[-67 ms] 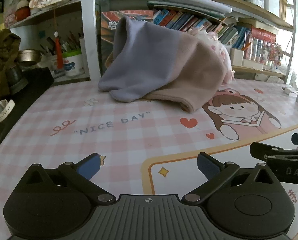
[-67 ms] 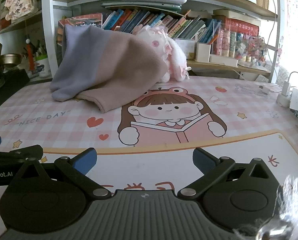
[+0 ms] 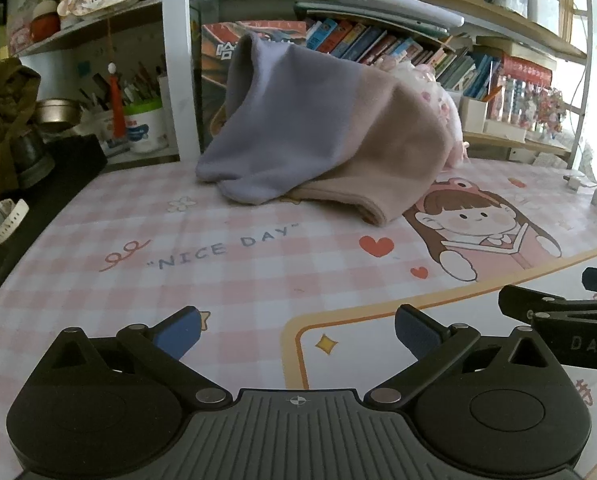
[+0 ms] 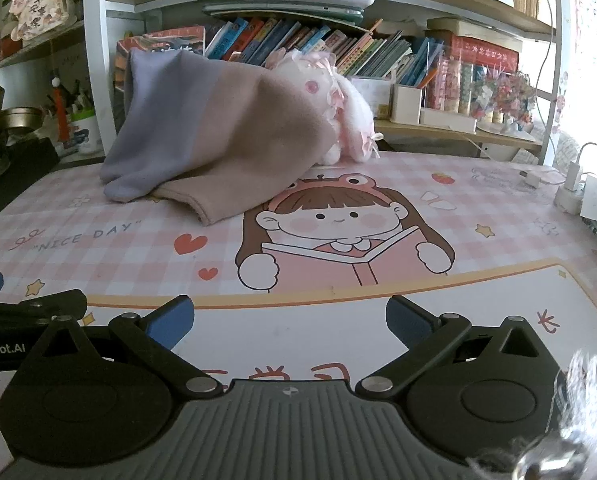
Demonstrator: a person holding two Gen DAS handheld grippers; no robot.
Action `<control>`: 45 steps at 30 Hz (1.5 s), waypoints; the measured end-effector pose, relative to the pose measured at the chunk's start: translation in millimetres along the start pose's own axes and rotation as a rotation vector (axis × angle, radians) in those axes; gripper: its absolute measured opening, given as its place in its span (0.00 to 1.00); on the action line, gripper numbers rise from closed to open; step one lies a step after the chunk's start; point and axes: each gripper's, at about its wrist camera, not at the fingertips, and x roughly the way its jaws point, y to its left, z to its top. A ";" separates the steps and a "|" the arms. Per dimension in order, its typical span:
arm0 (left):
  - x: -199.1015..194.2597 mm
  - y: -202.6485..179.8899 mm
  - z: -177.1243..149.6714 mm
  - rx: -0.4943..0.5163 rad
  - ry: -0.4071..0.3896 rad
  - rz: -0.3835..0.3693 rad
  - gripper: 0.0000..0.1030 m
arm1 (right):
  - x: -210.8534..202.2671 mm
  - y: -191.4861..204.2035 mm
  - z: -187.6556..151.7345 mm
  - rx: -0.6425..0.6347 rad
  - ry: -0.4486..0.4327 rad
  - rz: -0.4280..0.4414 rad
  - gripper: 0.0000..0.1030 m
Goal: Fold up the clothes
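Garment: a two-tone fleece garment, lavender on one half and beige on the other, is lying crumpled at the far side of the desk mat, draped up against the bookshelf and partly over a pink plush toy.
Step in hand: the reach toward the heap is judged to be only beginning; nothing is being folded yet.
How to do it well: the beige hem nearest the mat's cartoon girl is best approached low and level, and the cloth is best drawn clear of the plush toy and the shelf before it is spread flat.
Left gripper: its blue pads are being held as wide apart as they go, over bare mat, with nothing between them and nothing touched.
Right gripper: its jaws are likewise being held fully spread, empty, well short of the garment.
Spacing: the two grippers are being held side by side, each one's finger showing at the edge of the other's view.
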 end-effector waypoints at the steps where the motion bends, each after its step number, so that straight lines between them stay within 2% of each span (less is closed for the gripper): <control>1: 0.1 0.5 -0.3 -0.002 -0.001 0.000 1.00 | -0.4 0.1 0.5 0.001 0.000 0.001 1.00; 9: -3.3 -7.4 3.1 -0.001 0.004 0.012 1.00 | -0.9 -0.7 -0.6 0.001 -0.005 0.005 1.00; 45: -6.1 0.7 0.4 -0.031 0.009 -0.006 1.00 | -7.0 -0.5 -3.3 0.002 0.001 0.011 1.00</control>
